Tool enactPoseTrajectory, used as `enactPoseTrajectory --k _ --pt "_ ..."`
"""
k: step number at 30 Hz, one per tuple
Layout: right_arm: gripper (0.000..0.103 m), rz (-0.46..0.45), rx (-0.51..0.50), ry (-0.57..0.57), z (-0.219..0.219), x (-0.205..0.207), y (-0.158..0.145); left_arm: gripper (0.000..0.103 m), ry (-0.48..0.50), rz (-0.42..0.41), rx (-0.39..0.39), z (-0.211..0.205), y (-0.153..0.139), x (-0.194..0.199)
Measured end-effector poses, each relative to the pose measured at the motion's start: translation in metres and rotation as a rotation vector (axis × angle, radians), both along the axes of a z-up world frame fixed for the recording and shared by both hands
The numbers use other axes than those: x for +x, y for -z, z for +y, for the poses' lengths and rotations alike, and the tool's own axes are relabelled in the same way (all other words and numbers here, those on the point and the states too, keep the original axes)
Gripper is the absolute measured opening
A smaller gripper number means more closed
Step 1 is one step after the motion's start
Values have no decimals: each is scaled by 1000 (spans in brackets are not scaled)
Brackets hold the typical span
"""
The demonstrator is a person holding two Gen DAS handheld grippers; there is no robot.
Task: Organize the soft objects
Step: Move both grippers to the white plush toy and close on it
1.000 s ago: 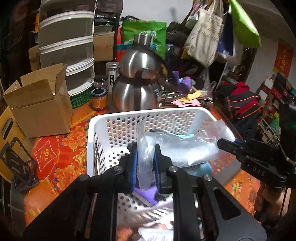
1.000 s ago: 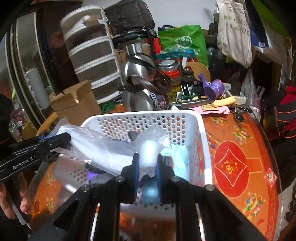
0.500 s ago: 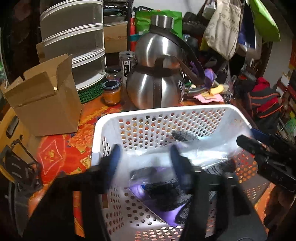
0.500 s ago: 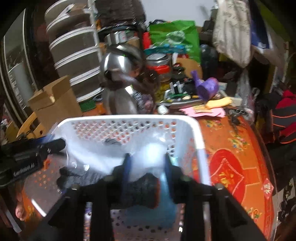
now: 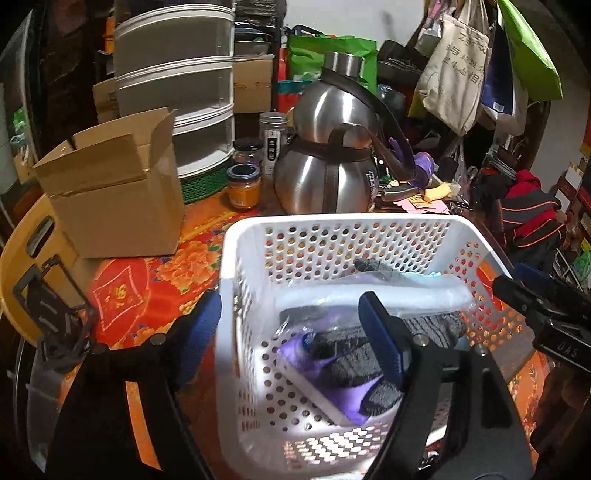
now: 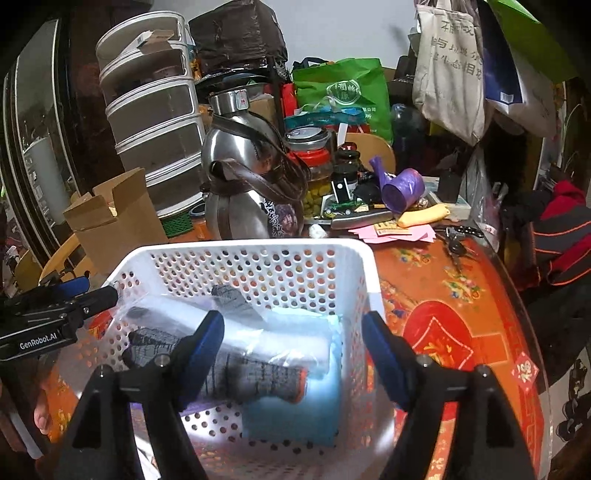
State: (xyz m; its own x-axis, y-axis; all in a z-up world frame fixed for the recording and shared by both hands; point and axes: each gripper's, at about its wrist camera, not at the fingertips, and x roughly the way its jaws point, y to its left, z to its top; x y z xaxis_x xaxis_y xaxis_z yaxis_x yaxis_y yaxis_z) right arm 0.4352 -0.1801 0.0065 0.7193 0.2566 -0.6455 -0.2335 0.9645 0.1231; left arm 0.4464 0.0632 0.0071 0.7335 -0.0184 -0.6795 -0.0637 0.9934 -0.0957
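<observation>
Lies across the floor of the white basket (image 6: 369, 280), long axis running from left tool (image 5: 290, 332) to right tool (image 6: 293, 334): clear plastic packet (image 6: 280, 332), seemingly atop grey socks (image 6: 255, 376), both tools opening, pinching nothing, about equally near.

A cluttered room under dim indoor light. A pale wall (image 6: 351, 33) fills the upper centre of the frame. The table (image 6: 461, 295), lower right, carries a red-and-orange patterned cloth. At upper left stands a stack of translucent drawers (image 5: 177, 92); below it, an open cardboard box (image 5: 110, 192). A steel flask (image 5: 328, 166) with a brown strap occupies the centre, jars (image 5: 243, 184) beside it. A green bag (image 6: 343, 96) sits behind; tote bags (image 5: 454, 74) hang at upper right.
</observation>
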Motion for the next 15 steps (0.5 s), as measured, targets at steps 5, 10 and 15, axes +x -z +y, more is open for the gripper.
enactPoseTrajectory --k 5,10,15 --pt "77 1 9 -4 -6 -16 0 75 -1 -6 21 -2 0 -27" --pt "77 -31 70 -1 -24 -52 -8 76 9 -52 -9 -1 -4 -82" --pt "77 -59 95 3 -49 -112 -7 78 9 -73 -33 -3 5 -142"
